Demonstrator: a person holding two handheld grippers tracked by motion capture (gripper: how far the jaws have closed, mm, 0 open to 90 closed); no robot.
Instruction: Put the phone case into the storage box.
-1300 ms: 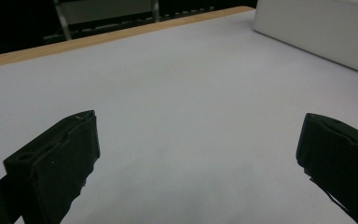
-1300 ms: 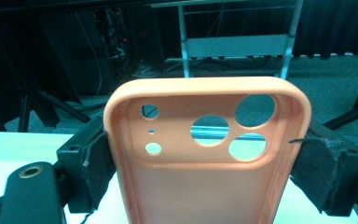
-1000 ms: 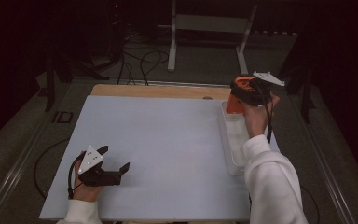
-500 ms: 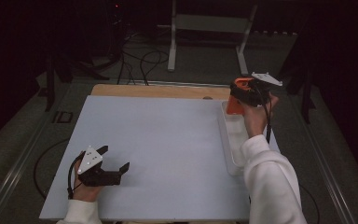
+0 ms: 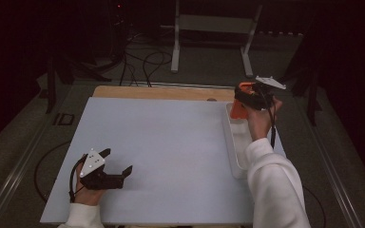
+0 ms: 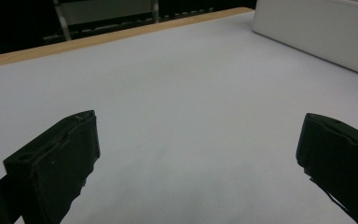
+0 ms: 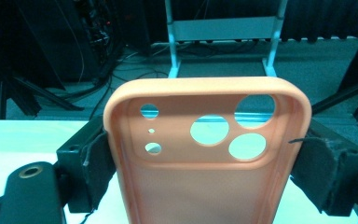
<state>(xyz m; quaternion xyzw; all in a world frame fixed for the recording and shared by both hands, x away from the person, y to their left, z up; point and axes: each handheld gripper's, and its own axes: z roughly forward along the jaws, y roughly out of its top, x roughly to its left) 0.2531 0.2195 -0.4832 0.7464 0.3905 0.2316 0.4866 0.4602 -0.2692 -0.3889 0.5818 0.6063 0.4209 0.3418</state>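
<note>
Right gripper (image 7: 205, 163) clamps a smooth, seemingly rubbery orange phone case (image 7: 205, 154); left gripper (image 6: 198, 158) gapes.

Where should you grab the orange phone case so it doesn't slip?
Grip the orange phone case across its two long side edges, as the right tool does now. The sides are straight and parallel, so the pads press flat, clear of the camera holes.

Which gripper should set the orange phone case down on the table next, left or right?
Right, most likely. The right gripper already has its jaws clamped on the sides of the orange phone case, held above the white tray. The left gripper rests open on the table, far from the case.
</note>
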